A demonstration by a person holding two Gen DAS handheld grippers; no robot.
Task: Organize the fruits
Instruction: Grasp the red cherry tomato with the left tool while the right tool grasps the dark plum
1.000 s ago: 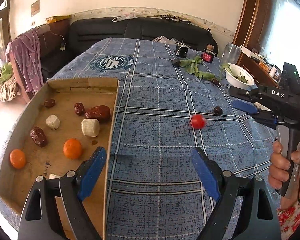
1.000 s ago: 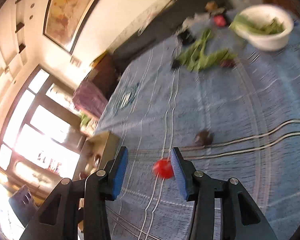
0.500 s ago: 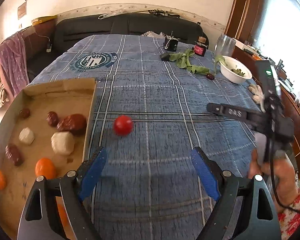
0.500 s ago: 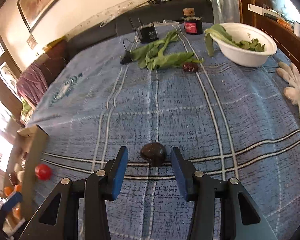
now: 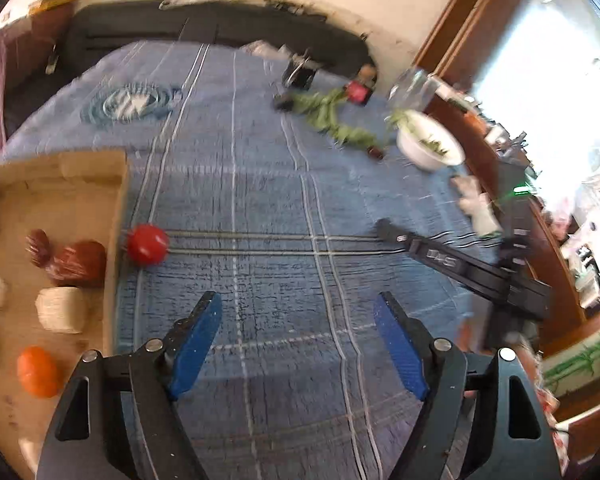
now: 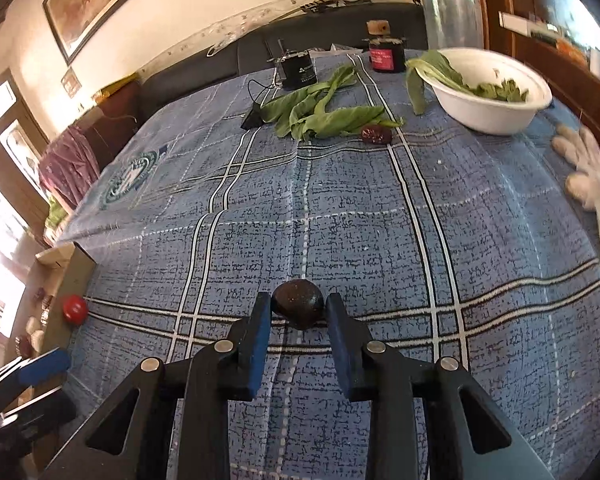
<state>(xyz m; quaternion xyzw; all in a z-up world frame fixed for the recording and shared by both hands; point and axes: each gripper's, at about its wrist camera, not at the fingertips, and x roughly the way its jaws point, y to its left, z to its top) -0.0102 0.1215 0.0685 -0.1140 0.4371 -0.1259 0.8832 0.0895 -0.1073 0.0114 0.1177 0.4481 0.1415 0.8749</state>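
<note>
A dark round fruit (image 6: 298, 308) lies on the blue checked tablecloth between the pads of my right gripper (image 6: 299, 300). Its jaws are closing and both pads touch the fruit's sides. A red cherry tomato (image 5: 147, 244) rests against the outer wall of the cardboard box (image 5: 116, 200) at the left. My left gripper (image 5: 296, 304) hovers over bare cloth to the right of the tomato. Its jaws are closing with nothing between them. Inside the box lie red dates (image 5: 78, 262), white pieces (image 5: 62, 314) and an orange fruit (image 5: 38, 371).
A white bowl (image 6: 496, 116) with greens stands at the far right. Loose green leaves (image 6: 324, 114) and a dark red date (image 6: 376, 134) lie beside it. A white glove (image 6: 592, 184) is at the right edge. Two jars (image 6: 388, 54) stand at the back.
The tomato rolled left across the cloth to the box wall. My right gripper came down around the dark fruit and its jaws narrowed onto it. The left gripper's jaws narrowed slightly.
</note>
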